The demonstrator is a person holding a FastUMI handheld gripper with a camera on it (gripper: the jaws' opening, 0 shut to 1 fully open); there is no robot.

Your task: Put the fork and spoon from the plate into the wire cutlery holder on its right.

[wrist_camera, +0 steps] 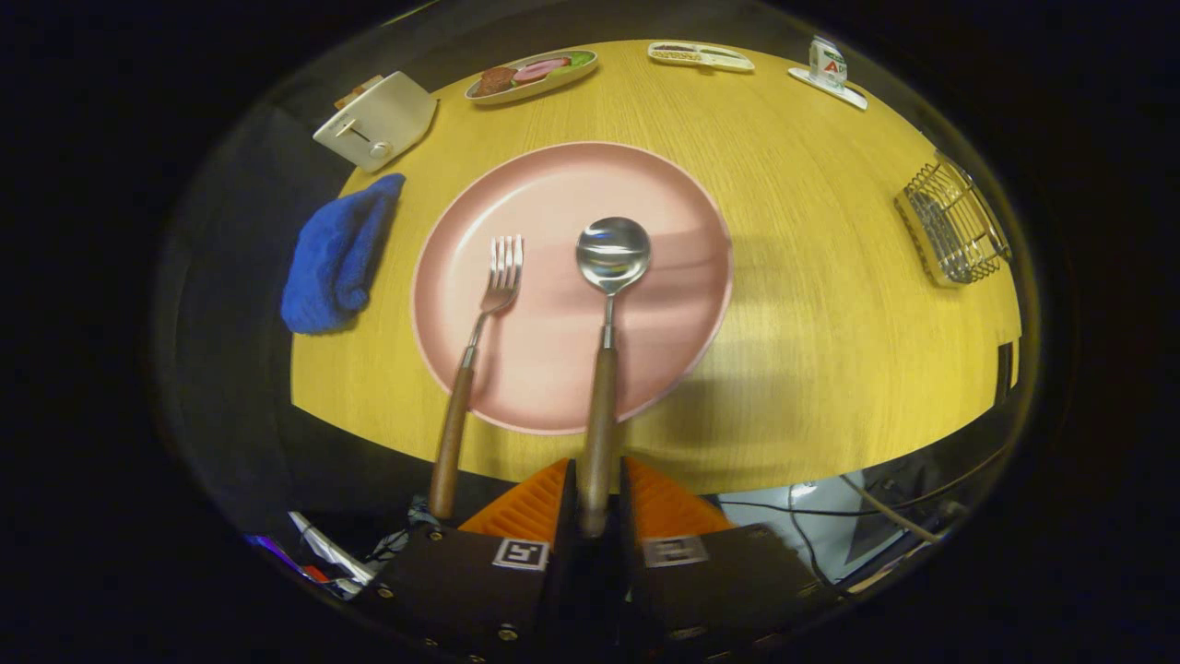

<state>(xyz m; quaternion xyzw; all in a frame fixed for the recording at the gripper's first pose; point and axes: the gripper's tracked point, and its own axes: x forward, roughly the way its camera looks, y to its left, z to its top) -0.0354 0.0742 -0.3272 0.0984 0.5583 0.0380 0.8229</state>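
A pink plate sits on the yellow wooden table. A fork with a wooden handle lies on its left half, the handle sticking out over the table's near edge. A spoon with a wooden handle lies on the plate's middle, bowl away from me. My gripper is shut on the end of the spoon's handle, both fingers pressed against it. The wire cutlery holder stands on the table far to the right of the plate.
A blue cloth lies left of the plate, a white toaster behind it. Two dishes of food and a cup on a saucer stand along the far edge. Cables run below the table's near right edge.
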